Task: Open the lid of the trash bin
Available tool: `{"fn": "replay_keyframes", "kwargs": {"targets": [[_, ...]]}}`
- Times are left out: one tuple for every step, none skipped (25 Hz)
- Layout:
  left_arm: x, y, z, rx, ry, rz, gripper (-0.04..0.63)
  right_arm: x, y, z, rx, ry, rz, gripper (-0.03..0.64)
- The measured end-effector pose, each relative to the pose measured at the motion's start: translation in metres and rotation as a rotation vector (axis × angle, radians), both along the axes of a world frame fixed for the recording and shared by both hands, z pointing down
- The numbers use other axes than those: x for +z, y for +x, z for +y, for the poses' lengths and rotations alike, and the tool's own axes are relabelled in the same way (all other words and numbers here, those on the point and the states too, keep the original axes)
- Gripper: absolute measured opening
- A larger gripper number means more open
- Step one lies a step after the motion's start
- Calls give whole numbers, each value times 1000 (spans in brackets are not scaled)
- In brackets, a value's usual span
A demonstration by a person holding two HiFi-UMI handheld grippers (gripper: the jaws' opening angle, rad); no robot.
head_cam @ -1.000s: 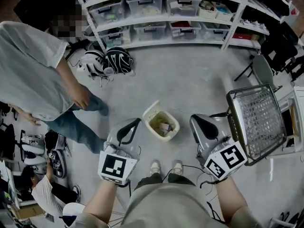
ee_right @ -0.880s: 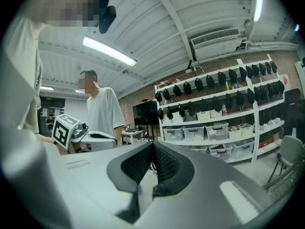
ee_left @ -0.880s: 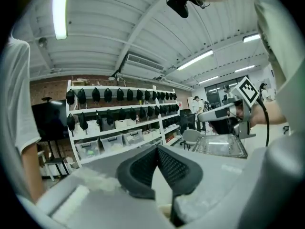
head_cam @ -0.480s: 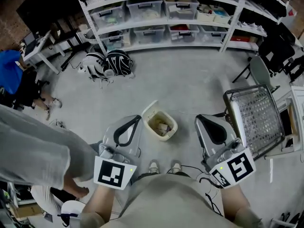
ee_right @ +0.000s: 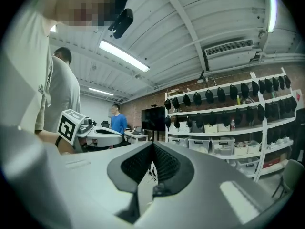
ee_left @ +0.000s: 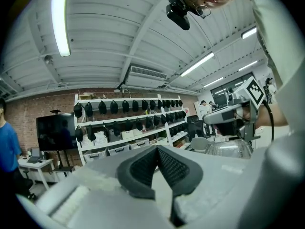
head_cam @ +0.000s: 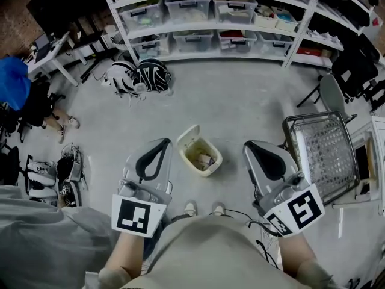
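Bin point(head_cam: 204, 156) sitting at frame centre between grippers. Lid point(head_cam: 187, 136) tilting up at its upper-left rim, lying nearer left gripper point(head_cam: 161, 148) than right gripper point(head_cam: 252, 149). Both jaws pressing together, holding nothing.

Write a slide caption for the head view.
Shut and empty, the left claw and right claw flank a trash bin with its lid open.

Left tongs point(head_cam: 161, 144), right tongs point(head_cam: 251, 148), tips together (empty)
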State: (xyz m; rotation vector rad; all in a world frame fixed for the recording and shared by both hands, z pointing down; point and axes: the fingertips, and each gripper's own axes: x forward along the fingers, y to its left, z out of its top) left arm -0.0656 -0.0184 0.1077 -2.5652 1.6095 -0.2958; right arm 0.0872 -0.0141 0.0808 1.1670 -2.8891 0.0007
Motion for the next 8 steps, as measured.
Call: {"fn": "replay_keyframes", "kwargs": {"targets": [[1, 2, 0, -4, 0, -3, 3, 0, 2, -1, -6, 0, -3, 3], [2, 5, 0, -9, -2, -6, 2, 1, 4, -2, -12, 0, -5, 3], [4, 6, 0, -15, -4, -8, 3, 1, 6, -3, -19, 1, -7, 3], [5, 8, -1, -21, -7, -9, 2, 2, 7, -4, -24, 0, -8, 3], [5, 9, -1, -26, -9, -10, 3, 2, 9, -6, -29, -1, -10, 3], [5, 10, -2, -29, -10, -11, 3, 2, 11, -7, -33, -2, -11, 3], [5, 11, -4, -32, -11, -13, 2, 2, 12, -9, -36, -2, -12, 2], [5, 13, -5, -34, -11, -15, 3, 1, 14, -11, -39, -3, -13, 3]]}}
